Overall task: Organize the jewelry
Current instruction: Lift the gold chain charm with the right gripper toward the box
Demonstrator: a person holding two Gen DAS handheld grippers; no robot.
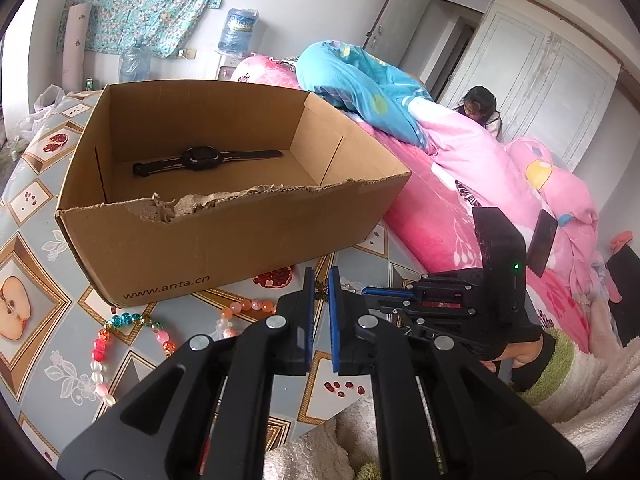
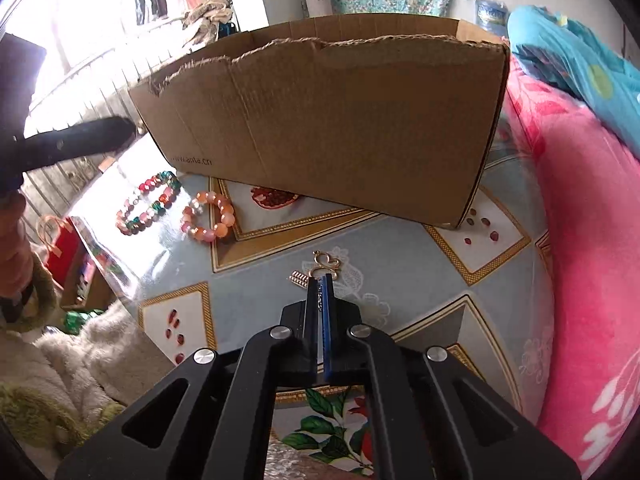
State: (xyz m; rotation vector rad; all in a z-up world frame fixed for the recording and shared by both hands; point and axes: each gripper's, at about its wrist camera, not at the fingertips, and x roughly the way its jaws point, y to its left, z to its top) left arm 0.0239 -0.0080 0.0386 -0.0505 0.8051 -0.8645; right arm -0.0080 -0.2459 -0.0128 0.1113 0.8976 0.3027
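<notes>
At twelve o'clock of the clenched right gripper (image 2: 319, 280), the gold pendant (image 2: 326, 264) appears barely pinched; lifting may drop it. Left gripper (image 1: 320, 280) clenched, empty.

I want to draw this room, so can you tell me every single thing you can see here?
cardboard box: one, brown, torn rim, on the table
watch: one, black, lying inside the box
mixed bead bracelet: one, red, green and pink, on the table left of the box's front
orange bead bracelet: one, orange and pink, beside the mixed one
gold pendant: one, gold, on the table at the right gripper's tips
tablecloth: one, blue-grey with fruit pictures
bedding: pink and blue, heaped right of the table
water jugs: two, clear blue, by the far wall
left gripper: black, blue pads, nearly shut, nothing held
right gripper: black, blue pads, shut
</notes>
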